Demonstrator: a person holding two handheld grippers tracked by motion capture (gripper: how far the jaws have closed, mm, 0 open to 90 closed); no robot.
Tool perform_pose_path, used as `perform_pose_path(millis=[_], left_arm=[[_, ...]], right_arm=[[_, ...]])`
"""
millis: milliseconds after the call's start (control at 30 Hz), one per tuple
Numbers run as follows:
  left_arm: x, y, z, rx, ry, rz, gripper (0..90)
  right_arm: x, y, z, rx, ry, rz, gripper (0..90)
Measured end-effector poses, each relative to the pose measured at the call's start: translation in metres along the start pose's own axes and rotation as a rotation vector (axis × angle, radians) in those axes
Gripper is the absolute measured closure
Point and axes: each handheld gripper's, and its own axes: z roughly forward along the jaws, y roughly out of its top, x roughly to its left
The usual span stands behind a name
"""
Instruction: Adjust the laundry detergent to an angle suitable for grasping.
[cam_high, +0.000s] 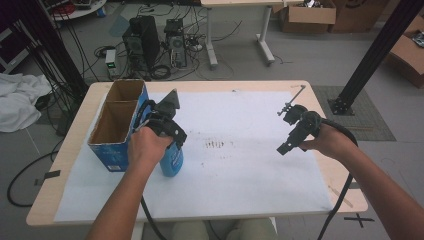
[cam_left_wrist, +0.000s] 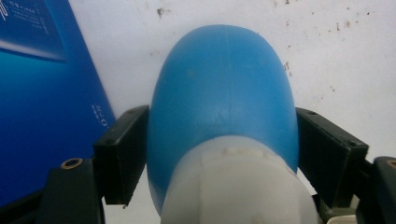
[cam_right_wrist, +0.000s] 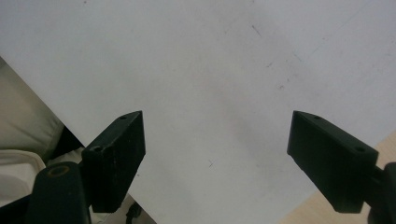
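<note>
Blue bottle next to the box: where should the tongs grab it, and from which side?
Grip the blue bottle on its rounded shoulder just below the white cap, coming straight down from above. It stands upright on the white sheet, close beside the blue box, so a side approach is likely blocked there. The left tongs already straddle it that way, one pad on each flank.

The surface is pale wood with rounded corners, almost wholly covered by a white sheet with brownish specks near its middle. On the sheet's left part stands an open blue box with two compartments; just beside it stands a blue bottle
</note>
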Motion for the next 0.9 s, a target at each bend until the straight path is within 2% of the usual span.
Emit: perform_pose_path(millis=[900], left_arm=[[0.0003, 0.0000, 0.0002, -0.005, 0.009, -0.022, 29.7]], right_arm=[[0.0013, 0.0008, 0.0000, 0.004, 0.004, 0.005, 19.3]])
